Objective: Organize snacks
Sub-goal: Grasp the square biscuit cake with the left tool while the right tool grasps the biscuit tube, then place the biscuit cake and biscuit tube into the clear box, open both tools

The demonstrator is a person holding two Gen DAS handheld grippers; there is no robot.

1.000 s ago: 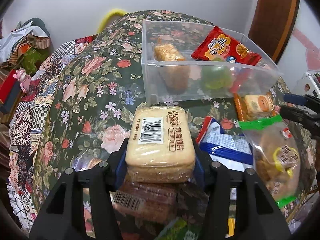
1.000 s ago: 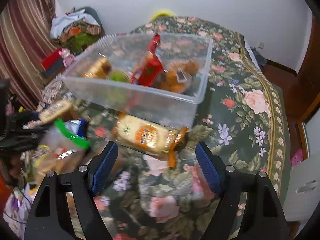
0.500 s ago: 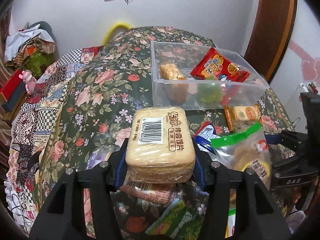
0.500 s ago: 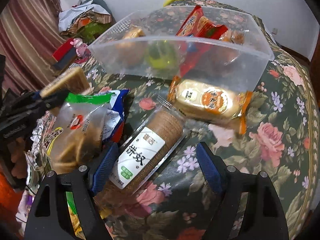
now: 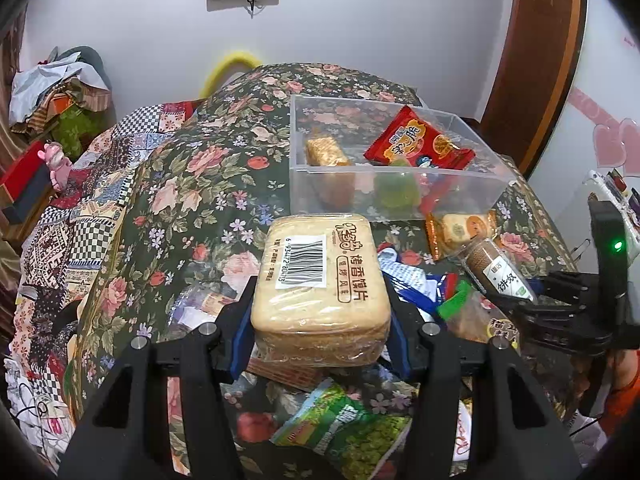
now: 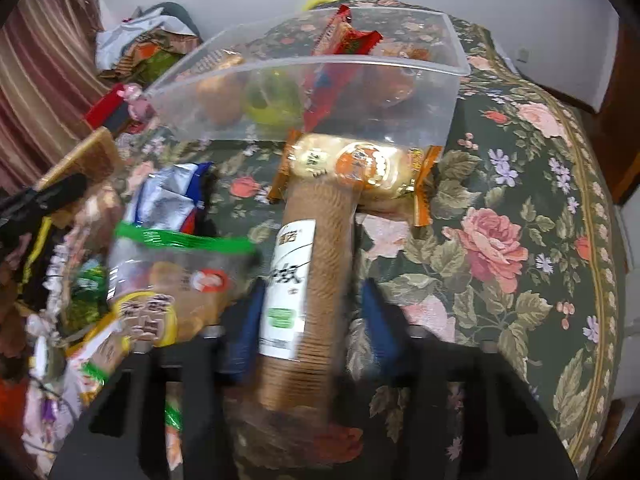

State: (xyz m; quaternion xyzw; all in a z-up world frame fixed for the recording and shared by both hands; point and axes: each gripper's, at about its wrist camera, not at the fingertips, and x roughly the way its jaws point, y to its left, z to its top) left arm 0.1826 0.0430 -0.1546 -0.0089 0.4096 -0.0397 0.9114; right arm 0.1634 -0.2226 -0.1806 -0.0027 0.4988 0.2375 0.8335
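My left gripper [image 5: 320, 328] is shut on a tan pack of toasted bun slices [image 5: 320, 280] and holds it above the snack pile, in front of the clear plastic bin [image 5: 392, 184]. The bin holds a red snack bag [image 5: 416, 144], a golden bar and a green item. My right gripper [image 6: 312, 316] straddles a brown roll of biscuits [image 6: 316, 264] with a white label; its blue pads sit close on both sides, the view blurred. The roll also shows in the left wrist view [image 5: 496, 268], lifted at the right. An orange cake pack [image 6: 356, 164] lies against the bin [image 6: 320, 92].
Loose snacks lie on the floral cloth [image 6: 500, 240]: a green-topped bag of cookies [image 6: 168, 280], a blue and white wrapper [image 6: 168, 196], a green pea bag [image 5: 340, 420]. Clothes are piled at the far left [image 5: 60, 92]. A wooden door frame stands at the right [image 5: 540, 60].
My right gripper has moved in over the biscuit roll and narrowed around it; the roll now points along the fingers. My left gripper has pulled back from the bin with its pack.
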